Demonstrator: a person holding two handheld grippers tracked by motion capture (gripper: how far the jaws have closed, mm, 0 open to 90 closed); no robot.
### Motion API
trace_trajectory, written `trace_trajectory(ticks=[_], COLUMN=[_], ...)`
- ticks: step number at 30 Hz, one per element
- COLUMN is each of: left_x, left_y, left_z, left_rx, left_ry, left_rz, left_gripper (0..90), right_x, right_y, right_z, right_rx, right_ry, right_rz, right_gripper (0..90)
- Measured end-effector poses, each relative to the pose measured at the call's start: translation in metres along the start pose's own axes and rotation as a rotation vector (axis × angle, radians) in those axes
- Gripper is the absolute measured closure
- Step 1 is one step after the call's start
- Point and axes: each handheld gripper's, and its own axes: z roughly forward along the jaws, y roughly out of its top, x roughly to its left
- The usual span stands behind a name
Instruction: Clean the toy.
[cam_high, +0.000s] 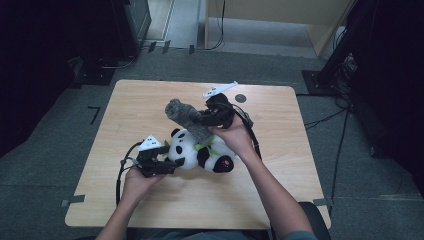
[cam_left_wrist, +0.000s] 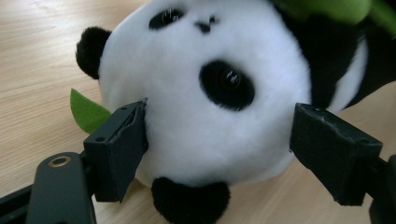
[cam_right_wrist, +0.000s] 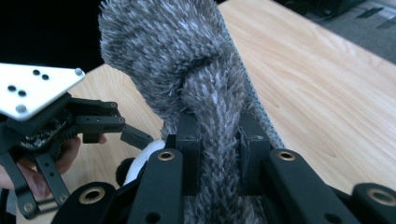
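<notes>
A black-and-white panda plush with green leaves lies on its side on the wooden table. My left gripper reaches in from the left. Its jaws stand open around the panda's head, left pad brushing the fur and right pad at the head's edge. My right gripper hovers above and behind the panda, shut on a grey fuzzy cloth. The cloth runs up between its two pads and bulges beyond them. In the right gripper view the left gripper is below left.
A small dark round spot marks the table near its far edge. Grey carpet surrounds the table. Dark equipment stands far left and a black stand with cables far right. Bare tabletop lies on both sides of the panda.
</notes>
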Motion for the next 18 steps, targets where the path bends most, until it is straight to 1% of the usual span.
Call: trace_trajectory(ticks=[2,3,8,10,11,13,16,18], left_x=[-0.003,-0.004,-0.004,-0.006,-0.006,-0.004,-0.004,-0.005], left_y=[0.000,0.000,-0.001,-0.001,-0.001,-0.001,-0.001,-0.002], left_z=[0.001,0.001,-0.001,-0.001,-0.001,-0.001,-0.001,-0.001], left_rx=[-0.001,0.001,0.019,0.025,0.025,0.026,0.025,0.026], left_ry=[0.028,0.031,0.031,0.038,0.039,0.031,0.028,0.032], left_rz=[0.023,0.023,0.040,0.046,0.047,0.021,0.018,0.024], left_gripper=[19.9,22.4,30.5,33.1,33.5,33.9,34.2,34.1], right_x=[0.000,-0.001,0.000,0.000,0.000,-0.001,-0.005,-0.008], right_y=[0.000,0.000,0.000,-0.001,-0.001,-0.003,-0.007,-0.010], right_z=[0.006,0.008,0.018,0.024,0.026,0.033,0.039,0.042], right_rx=[0.015,0.019,0.023,0.034,0.042,0.066,0.092,0.103], right_ry=[0.001,0.003,0.018,0.015,0.015,0.017,0.014,0.015], right_rz=[-0.002,0.002,-0.001,-0.010,-0.012,-0.008,0.000,0.011], right_gripper=[75.7,75.7,75.6,75.4,75.5,75.5,75.2,74.9])
